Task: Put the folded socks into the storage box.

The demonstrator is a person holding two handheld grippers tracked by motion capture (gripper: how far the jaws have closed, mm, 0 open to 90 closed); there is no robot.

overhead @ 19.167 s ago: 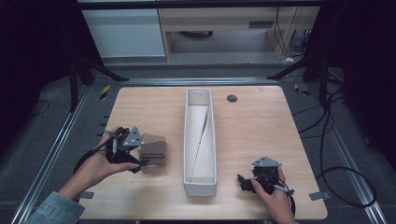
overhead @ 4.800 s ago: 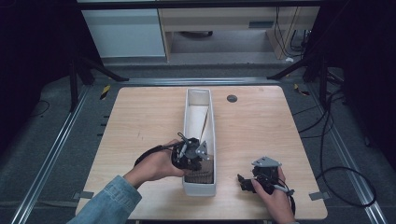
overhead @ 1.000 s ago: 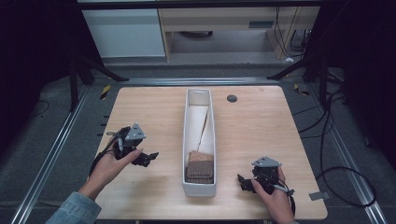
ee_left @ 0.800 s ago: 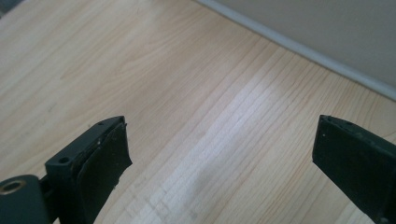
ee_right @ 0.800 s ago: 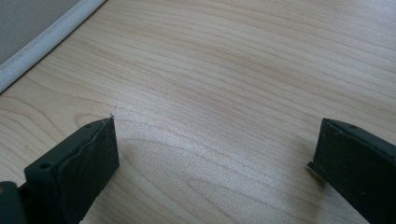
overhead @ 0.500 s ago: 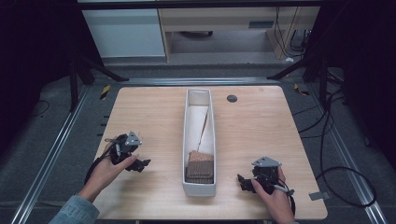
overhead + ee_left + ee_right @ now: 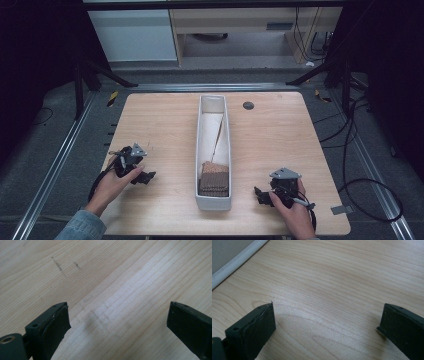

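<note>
A pale wood table [image 7: 280,135] stands on a dark floor with rails either side. At its near edge, the right gripper [image 7: 261,194] rests with jaws wide and nothing between them. The left gripper [image 7: 144,176], also wide and bare, lies left of the white tray [image 7: 201,150]. A brown pad stack [image 7: 215,178] sits in the tray's near end; its lower layers are hidden by the wall. Farther in lies a pale sheet [image 7: 214,131], hard to identify.

No text, label, brand or number can be read anywhere. The wooden table [image 7: 105,277] ahead of the left gripper's [image 7: 117,322] jaws bears only faint dark scuffs, not writing.
</note>
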